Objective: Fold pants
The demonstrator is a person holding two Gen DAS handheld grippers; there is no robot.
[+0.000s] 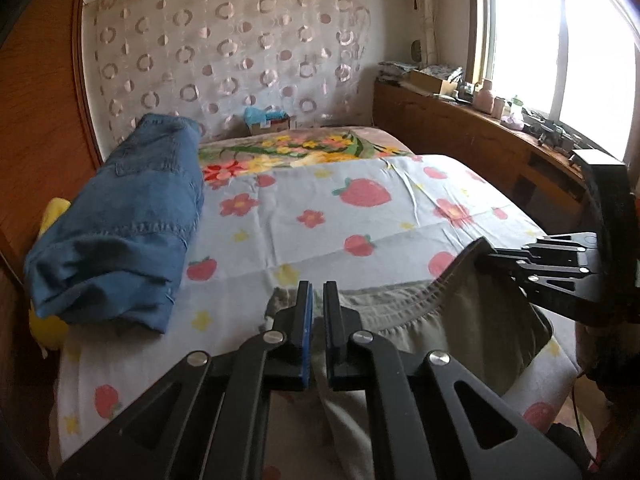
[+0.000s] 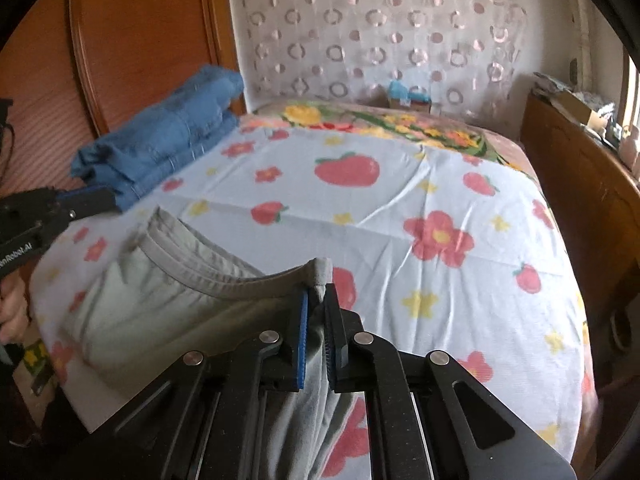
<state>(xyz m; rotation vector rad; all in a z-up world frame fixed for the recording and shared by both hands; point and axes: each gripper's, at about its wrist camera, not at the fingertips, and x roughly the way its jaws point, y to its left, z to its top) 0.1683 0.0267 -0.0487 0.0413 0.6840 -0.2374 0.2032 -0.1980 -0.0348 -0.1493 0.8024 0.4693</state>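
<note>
The grey pants (image 2: 160,292) lie at the near edge of the bed (image 2: 400,200), on a sheet printed with strawberries and flowers. The elastic waistband (image 2: 224,268) is raised off the sheet and sags in a curve between the two grippers.

Left gripper (image 1: 318,292): fingers drawn together, clamped on the waistband at one end. The fabric passes between the blue pads (image 1: 307,320) and hangs down below them.

Right gripper (image 2: 316,300): fingers drawn together, clamped on the other end of the waistband. A small fold of grey fabric stands up just above the fingertips.

In the right wrist view, the left gripper shows at the left edge of the frame, with a hand (image 2: 12,312) below it.

A folded stack of blue jeans (image 1: 128,216) rests on the bed beside the wooden headboard (image 2: 140,40), well apart from the pants. A small box (image 1: 268,122) sits at the far end of the bed, against the curtain (image 1: 224,52).
</note>
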